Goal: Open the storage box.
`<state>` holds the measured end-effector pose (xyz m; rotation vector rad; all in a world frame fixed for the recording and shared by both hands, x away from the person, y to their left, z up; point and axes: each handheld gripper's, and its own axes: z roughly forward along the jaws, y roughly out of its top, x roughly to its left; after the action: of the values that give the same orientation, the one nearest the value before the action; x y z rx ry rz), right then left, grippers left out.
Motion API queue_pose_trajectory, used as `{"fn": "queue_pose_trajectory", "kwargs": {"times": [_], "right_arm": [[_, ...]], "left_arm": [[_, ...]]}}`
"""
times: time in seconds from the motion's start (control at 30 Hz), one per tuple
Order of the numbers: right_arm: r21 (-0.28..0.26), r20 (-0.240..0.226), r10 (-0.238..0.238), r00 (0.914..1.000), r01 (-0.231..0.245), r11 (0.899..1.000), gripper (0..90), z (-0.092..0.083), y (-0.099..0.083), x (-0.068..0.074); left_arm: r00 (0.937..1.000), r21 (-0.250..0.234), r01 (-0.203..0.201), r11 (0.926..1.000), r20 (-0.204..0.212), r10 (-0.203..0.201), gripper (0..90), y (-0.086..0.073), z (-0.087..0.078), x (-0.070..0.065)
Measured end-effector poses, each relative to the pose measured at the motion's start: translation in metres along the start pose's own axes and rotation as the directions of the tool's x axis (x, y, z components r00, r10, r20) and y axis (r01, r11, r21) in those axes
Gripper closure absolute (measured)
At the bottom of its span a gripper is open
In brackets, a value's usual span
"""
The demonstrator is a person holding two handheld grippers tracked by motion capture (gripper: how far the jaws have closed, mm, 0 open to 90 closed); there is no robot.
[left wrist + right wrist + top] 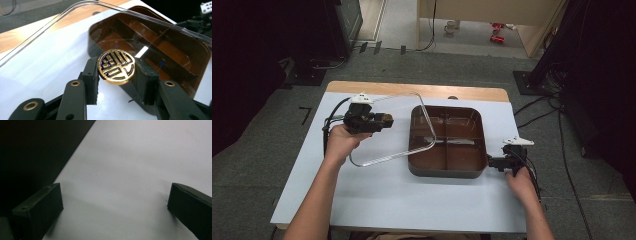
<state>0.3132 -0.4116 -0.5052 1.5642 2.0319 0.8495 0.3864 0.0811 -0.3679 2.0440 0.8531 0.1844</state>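
Left gripper (384, 120) — over the left half of the white tabletop (377, 195), jaws clamped on the round gold knob (116, 67) of a clear, rounded-square plastic lid (387, 127). Lid held tilted: its right edge rests inside the brown, square, four-compartment plastic tray (447, 141), its left part raised toward the tabletop's left edge. Lid's knob face points at the left gripper's camera; no clear long axis, the outline being near square.

Tray sits right of centre, nearer the far edge, sides square to the tabletop edges.

Right gripper (493, 162) — at the tray's near right corner, jaws wide apart with only bare tabletop between them.
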Motion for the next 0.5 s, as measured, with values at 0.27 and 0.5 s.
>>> {"fn": "queue_pose_trajectory", "kwargs": {"times": [0.27,0.5], "right_arm": [[0.001,0.0,0.001,1.0,-0.001,1.0,0.0,0.0,0.0,0.0],[0.0,0.0,0.001,1.0,-0.001,1.0,0.0,0.0,0.0,0.0]], "left_arm": [[0.9977,-0.008,0.042,0.9991,-0.054,-0.042,59.0,-0.011,-0.016,0.024],[0.9911,-0.008,0.087,0.9961,-0.1,-0.088,59.0,-0.022,-0.023,0.044]]}}
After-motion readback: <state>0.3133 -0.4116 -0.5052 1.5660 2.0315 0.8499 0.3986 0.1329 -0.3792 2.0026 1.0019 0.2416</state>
